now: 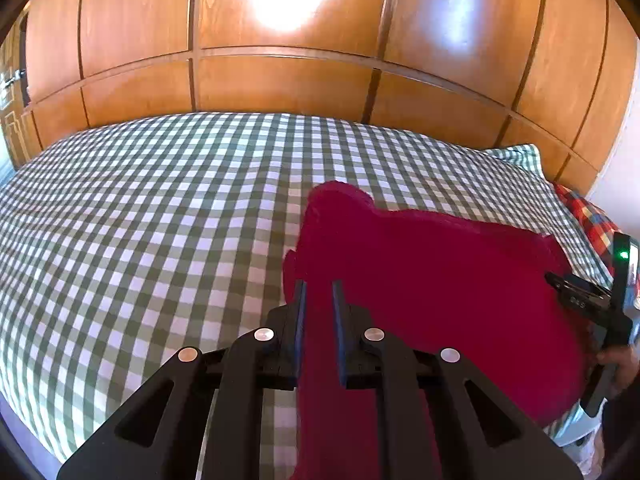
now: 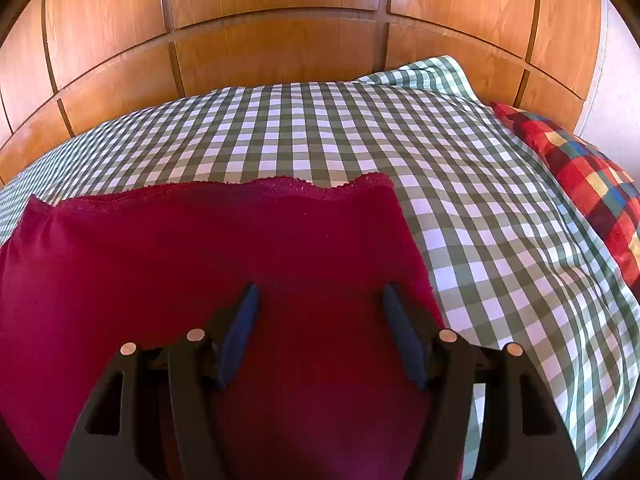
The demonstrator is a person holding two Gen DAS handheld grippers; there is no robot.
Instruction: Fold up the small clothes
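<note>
Left gripper [image 1: 319, 292] pinches crimson fleece cloth [image 1: 432, 280]; right gripper [image 2: 318, 300] gapes wide above it; thin pinch may slip when lifted.

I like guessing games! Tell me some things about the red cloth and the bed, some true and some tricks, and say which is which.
1. The red cloth lies on a checked bedsheet. True.
2. The left tool pinches the cloth. True.
3. The right tool is shut tight. False: it is open over the cloth.
4. The wall behind the bed is blue tile. False: it is wooden panels.
</note>
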